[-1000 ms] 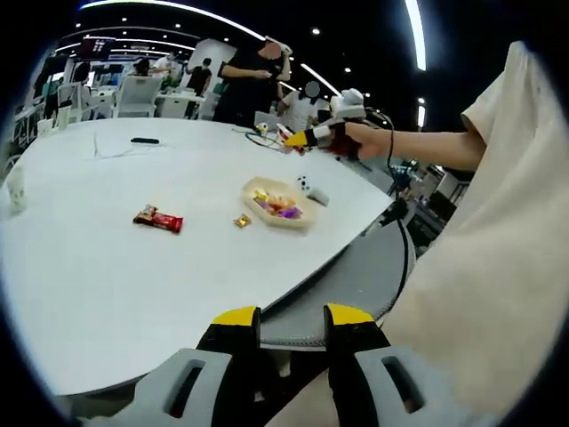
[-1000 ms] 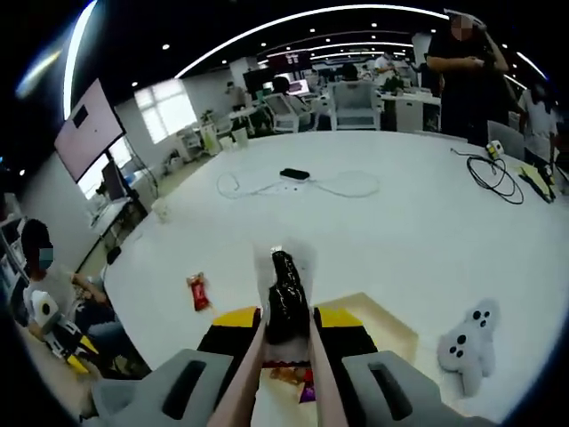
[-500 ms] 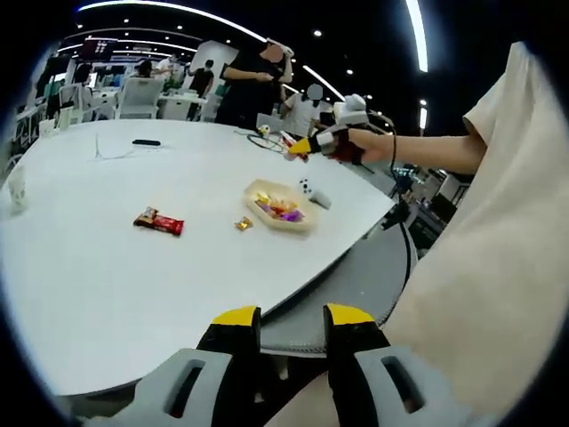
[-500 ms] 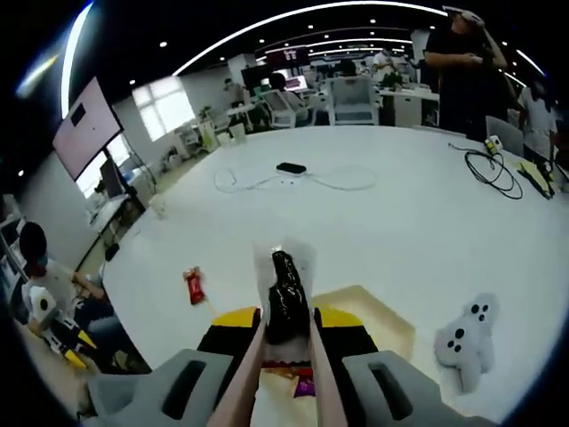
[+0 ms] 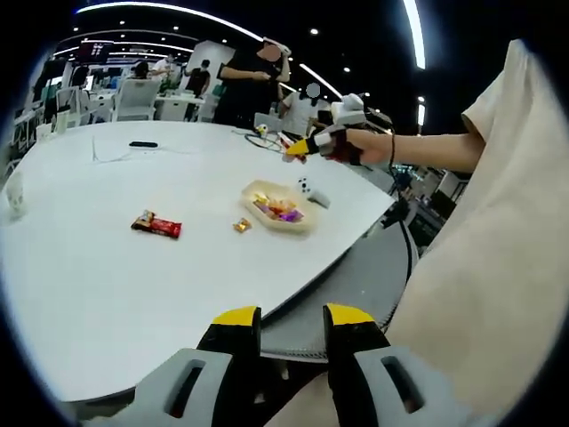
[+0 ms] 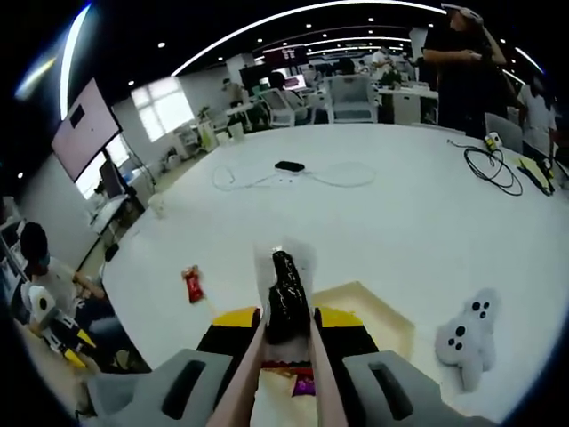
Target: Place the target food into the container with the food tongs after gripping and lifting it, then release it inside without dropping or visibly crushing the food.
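Left gripper point(image 5: 292, 322): low and off the table's near edge, yellow-tipped jaws apart with nothing between them. Its view takes in the whole round white table point(image 5: 107, 267) from outside the rim, the person's pale sleeve point(image 5: 498, 267) along the right, and the right gripper point(image 5: 302, 148) held high in a hand point(image 5: 360, 147) above the far side of the container point(image 5: 277, 206).

Right gripper point(image 6: 286, 322): jaws pressed against the two pink arms of the food tongs point(image 6: 267, 374); the tongs in turn pinch a dark piece of food in clear wrapping point(image 6: 284, 289), lifted in the air over the near corner of the container point(image 6: 378, 316). This grip is legible in the right gripper view; in the left gripper view it is too small to read.

Container: shallow cream tray, near the table's edge on the person's side, holding several coloured wrapped sweets point(image 5: 280, 209).

Loose items on the table: red snack bar point(image 5: 156, 224), well apart from the tray toward open tabletop; small gold sweet point(image 5: 241, 226) just beside the tray; white controller point(image 6: 467, 338) beside the tray on its other side; black phone with white cable point(image 6: 289, 166) far across; black cable coil point(image 6: 493, 173) near the far rim.

Open room: wide bare tabletop beyond the tray. People point(image 6: 458, 62) stand past the far edge; another sits lower, off the table's side point(image 6: 44, 285).
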`<action>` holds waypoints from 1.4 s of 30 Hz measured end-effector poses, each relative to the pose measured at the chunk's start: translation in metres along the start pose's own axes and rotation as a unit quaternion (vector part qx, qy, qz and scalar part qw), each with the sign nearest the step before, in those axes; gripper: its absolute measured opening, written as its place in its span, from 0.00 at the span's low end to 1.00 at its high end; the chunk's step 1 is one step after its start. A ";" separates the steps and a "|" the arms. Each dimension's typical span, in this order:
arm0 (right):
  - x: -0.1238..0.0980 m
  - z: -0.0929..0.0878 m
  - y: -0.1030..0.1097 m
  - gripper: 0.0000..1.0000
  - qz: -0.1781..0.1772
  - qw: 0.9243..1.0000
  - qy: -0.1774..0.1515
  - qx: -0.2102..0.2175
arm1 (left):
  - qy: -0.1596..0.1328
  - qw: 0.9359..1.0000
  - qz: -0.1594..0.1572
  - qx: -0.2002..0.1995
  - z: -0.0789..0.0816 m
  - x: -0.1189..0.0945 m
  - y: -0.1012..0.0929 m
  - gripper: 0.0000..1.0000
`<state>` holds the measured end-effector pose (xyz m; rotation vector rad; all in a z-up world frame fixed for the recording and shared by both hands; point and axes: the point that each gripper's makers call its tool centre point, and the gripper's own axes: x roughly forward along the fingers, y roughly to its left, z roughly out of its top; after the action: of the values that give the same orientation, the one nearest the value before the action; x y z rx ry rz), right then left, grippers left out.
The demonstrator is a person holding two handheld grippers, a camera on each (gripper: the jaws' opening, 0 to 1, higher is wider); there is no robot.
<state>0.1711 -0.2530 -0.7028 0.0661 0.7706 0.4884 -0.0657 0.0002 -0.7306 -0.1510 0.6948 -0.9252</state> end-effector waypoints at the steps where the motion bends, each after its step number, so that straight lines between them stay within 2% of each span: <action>1: 0.000 0.001 -0.001 0.23 -0.001 1.000 0.000 -0.001 | -0.001 1.000 0.001 -0.001 0.000 0.000 0.000 0.27; 16: 0.000 -0.005 -0.008 0.24 -0.008 1.000 0.002 0.020 | -0.001 1.000 0.000 -0.001 0.001 0.004 -0.002 0.27; 21: -0.004 -0.003 -0.014 0.24 -0.010 0.999 -0.010 0.041 | 0.002 1.000 -0.002 0.001 0.000 0.005 -0.004 0.27; 25: -0.004 -0.004 -0.013 0.24 -0.012 0.999 -0.006 0.030 | 0.002 1.000 -0.003 0.003 0.001 0.006 -0.003 0.27; 42: -0.003 -0.010 -0.018 0.25 -0.019 0.999 0.001 0.034 | 0.004 1.000 -0.003 -0.002 -0.003 0.007 -0.003 0.27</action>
<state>0.1694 -0.2719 -0.7123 0.1139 0.7893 0.4261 -0.0669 -0.0067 -0.7349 -0.1527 0.7041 -0.9313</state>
